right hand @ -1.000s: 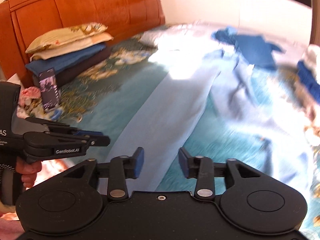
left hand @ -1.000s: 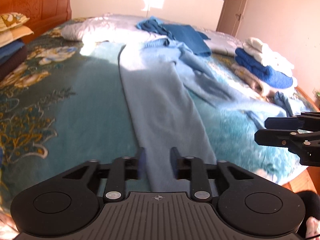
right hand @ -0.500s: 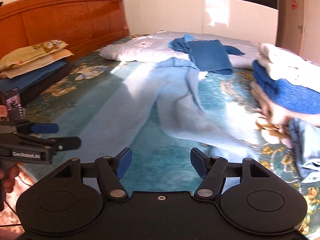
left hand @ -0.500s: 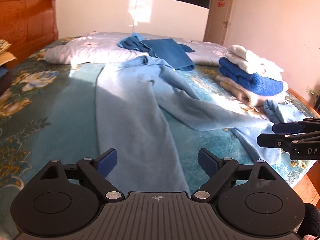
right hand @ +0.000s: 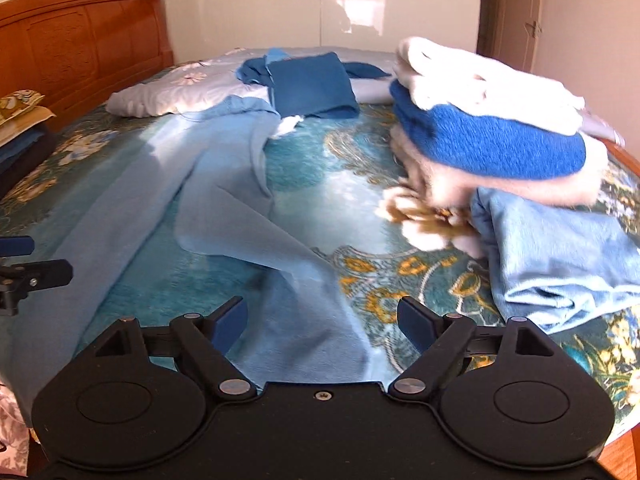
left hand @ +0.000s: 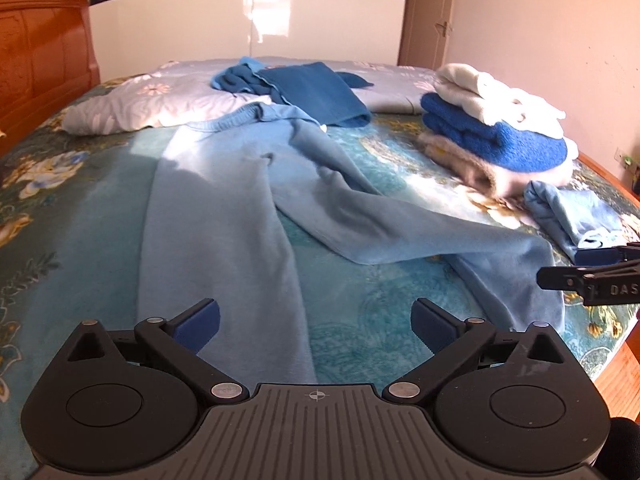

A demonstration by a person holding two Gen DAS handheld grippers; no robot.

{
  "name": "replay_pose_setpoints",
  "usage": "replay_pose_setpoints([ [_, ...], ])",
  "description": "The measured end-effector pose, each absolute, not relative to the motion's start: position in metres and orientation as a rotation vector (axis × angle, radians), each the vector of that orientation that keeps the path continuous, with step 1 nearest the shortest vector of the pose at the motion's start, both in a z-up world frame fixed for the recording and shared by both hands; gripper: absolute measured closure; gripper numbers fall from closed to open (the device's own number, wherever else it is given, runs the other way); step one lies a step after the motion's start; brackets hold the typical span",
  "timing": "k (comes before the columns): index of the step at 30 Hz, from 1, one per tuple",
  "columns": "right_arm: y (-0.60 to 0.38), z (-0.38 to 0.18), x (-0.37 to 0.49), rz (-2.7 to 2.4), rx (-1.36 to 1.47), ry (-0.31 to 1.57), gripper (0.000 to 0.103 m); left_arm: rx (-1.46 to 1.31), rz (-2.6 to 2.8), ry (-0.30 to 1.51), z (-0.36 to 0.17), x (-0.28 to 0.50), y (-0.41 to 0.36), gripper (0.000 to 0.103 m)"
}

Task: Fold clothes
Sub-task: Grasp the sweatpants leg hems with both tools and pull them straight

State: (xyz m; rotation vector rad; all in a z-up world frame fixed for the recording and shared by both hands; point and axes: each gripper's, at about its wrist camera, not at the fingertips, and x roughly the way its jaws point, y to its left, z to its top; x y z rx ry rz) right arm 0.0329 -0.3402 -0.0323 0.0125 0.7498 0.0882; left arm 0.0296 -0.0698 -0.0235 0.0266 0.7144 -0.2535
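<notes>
Light blue trousers (left hand: 224, 216) lie spread on the bed, waist at the far end, legs running toward me; they also show in the right wrist view (right hand: 224, 208). One leg lies straight under my left gripper (left hand: 316, 320), which is open and empty just above its hem. The other leg angles right, its end (left hand: 516, 276) crumpled near the bed's edge. My right gripper (right hand: 320, 322) is open and empty over that leg's end. Each gripper shows at the edge of the other's view.
A teal floral bedspread (left hand: 72, 240) covers the bed. A stack of folded clothes (left hand: 496, 136) and a folded light blue garment (left hand: 572, 216) sit at the right. Dark blue clothes (left hand: 308, 88) lie on a pale quilt at the far end. Wooden headboard (right hand: 80, 44) at left.
Both grippers have opened wide from a nearly shut state and let go of the trouser legs. Both have turned right and pulled back, so the stack of clothes comes into view.
</notes>
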Motion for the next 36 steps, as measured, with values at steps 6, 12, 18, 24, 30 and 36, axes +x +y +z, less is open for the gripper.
replay_pose_setpoints([
  [6, -0.35, -0.049, 0.043, 0.093, 0.071, 0.797, 0.031, 0.053, -0.293, 0.728, -0.027, 0.026, -0.084, 0.0],
  [12, -0.353, -0.057, 0.051, 0.088, 0.102, 0.83, 0.072, 0.006, -0.345, 0.764, -0.03, 0.026, -0.1, 0.0],
  [18, -0.357, -0.056, 0.053, 0.095, 0.09, 0.841, 0.093, -0.101, -0.429, 0.859, -0.046, 0.044, -0.142, 0.006],
  [24, -0.364, -0.055, 0.054, 0.111, 0.091, 0.843, 0.092, -0.16, -0.52, 0.969, -0.069, 0.066, -0.183, 0.051],
  [30, -0.367, -0.055, 0.059, 0.139, 0.081, 0.843, 0.091, -0.19, -0.549, 1.004, -0.077, 0.073, -0.194, 0.082],
  [36, -0.372, -0.058, 0.061, 0.144, 0.101, 0.85, 0.091, -0.224, -0.567, 0.994, -0.076, 0.072, -0.195, 0.1],
])
